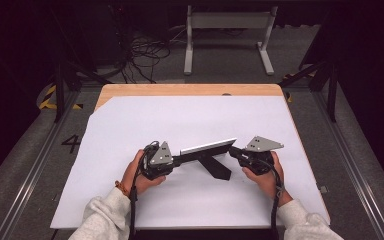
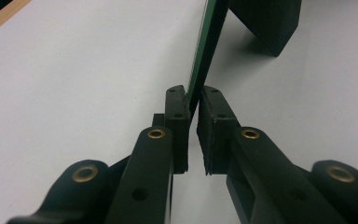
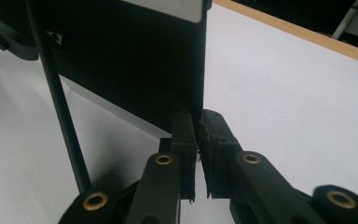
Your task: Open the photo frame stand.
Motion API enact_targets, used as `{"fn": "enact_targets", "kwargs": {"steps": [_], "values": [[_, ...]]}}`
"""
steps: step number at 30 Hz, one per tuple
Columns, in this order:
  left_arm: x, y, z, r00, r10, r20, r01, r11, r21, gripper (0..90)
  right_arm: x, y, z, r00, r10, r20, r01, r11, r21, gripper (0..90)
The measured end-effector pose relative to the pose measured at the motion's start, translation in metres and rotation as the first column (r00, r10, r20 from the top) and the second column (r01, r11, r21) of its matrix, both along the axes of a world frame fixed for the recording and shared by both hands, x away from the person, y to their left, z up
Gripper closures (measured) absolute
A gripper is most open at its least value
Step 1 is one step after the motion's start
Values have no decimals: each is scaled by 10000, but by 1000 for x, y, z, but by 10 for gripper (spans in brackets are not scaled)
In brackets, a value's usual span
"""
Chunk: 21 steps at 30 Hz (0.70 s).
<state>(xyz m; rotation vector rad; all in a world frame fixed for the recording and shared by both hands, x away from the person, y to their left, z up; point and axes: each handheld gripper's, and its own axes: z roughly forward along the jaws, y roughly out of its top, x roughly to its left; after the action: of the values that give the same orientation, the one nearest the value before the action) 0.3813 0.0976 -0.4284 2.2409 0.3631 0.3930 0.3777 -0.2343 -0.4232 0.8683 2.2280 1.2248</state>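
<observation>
a thin flat black panel with a pale top edge [image 1: 207, 147] stands on edge mid-table on the white sheet [image 1: 190, 115], propped by a black back leg [image 1: 217, 167]. left gripper [image 1: 177, 160] pinches one end, right gripper [image 1: 234, 150] pinches the other. uneven pulling could twist it loose, i reckon.

Left claw [image 1: 176, 161] and right claw [image 1: 234, 151]: black bodies, each topped by a grey three-cornered plate with dark screw heads. Jaws are black, with brass-ringed pivots and small screw holes in the pads. A black cable trails from each. Sleeves [image 1: 102, 215] are light grey; a band circles the left wrist.
</observation>
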Motion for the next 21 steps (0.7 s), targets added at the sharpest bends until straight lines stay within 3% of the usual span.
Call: {"fn": "enact_targets", "kwargs": {"steps": [5,11,15,18,20,21], "values": [[-2,1,0,10000,9,-97,-10,10000,-88,825,1,0,2,9998,-146,-127,146,9999,-16,825],[-1,2,-1,9999,-81,-139,79,9998,-179,824,-8,-6,7,9998,88,-179,-86,9999,123,834],[-1,2,-2,9999,-70,-71,69,9999,-158,824,-16,-10,9,9971,666,-359,-650,9969,454,820],[-1,2,-2,9999,-82,-81,81,9999,-107,826,-27,-7,8,9878,1423,-628,-1405,9896,321,787],[-1,2,-2,9999,-111,-56,110,9999,-101,827,-28,-6,8,9868,1481,-650,-1464,9888,289,796],[-1,2,-2,9999,-75,-90,74,9999,-111,827,-29,-4,7,9791,1842,-864,-1816,9827,364,799]]}}
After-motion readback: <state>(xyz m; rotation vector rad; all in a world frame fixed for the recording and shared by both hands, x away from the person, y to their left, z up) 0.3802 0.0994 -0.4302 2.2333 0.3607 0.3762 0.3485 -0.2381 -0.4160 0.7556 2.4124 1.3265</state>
